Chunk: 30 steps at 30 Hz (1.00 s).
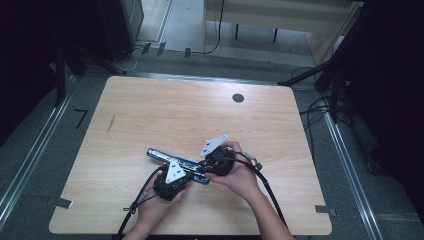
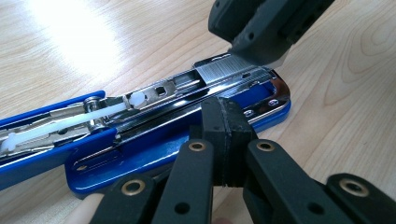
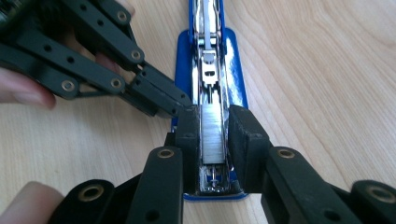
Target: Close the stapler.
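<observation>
- Wooden surface (image 1: 150, 110), pale grain, a dark round hole (image 1: 238, 98) near its far edge.
- Blue stapler (image 1: 159, 154) lies opened flat near the front middle of the surface, metal magazine facing up.
- Left gripper (image 2: 224, 140): fingers (image 2: 236, 135) pressed together, nothing between them, tip resting against the stapler's blue base at its side.
- Right gripper (image 3: 215, 140): fingers (image 3: 246, 135) narrow, straddling the magazine's front end.
- Strip of staples (image 3: 212, 133) sits in the channel between those fingers.
</observation>
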Tool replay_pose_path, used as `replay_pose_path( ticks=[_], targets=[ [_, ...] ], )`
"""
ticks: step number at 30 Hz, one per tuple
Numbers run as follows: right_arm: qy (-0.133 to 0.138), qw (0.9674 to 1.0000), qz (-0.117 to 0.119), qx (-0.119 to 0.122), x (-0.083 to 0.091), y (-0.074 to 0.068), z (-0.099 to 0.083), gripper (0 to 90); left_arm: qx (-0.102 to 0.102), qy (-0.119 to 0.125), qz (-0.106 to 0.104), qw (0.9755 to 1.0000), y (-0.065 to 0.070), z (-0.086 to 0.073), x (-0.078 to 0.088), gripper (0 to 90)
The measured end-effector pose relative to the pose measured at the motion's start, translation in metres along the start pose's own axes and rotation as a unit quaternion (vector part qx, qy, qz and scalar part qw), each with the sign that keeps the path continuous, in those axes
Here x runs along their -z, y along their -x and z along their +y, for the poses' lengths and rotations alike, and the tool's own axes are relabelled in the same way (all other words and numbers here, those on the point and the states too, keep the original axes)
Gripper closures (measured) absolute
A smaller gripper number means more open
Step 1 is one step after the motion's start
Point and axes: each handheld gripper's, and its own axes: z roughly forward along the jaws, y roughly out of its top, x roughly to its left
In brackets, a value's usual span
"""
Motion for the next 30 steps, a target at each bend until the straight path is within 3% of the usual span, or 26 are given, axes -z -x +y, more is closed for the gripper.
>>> replay_pose_path(
  ticks=[7,20,30],
  targets=[
    [0.020,0.9997,-0.004,-0.009,0.000,-0.001,0.002,90.0,0.001,0.000,0.000,1.0000,0.000,0.000,0.000,90.0],
    [0.027,0.9993,-0.020,-0.017,-0.024,-0.004,0.010,90.0,0.000,-0.001,-0.001,1.0000,0.000,0.000,0.000,90.0],
    [0.013,0.9997,-0.021,-0.005,-0.020,-0.005,0.007,90.0,0.000,-0.001,-0.002,1.0000,0.000,0.000,0.000,90.0]
  ],
)
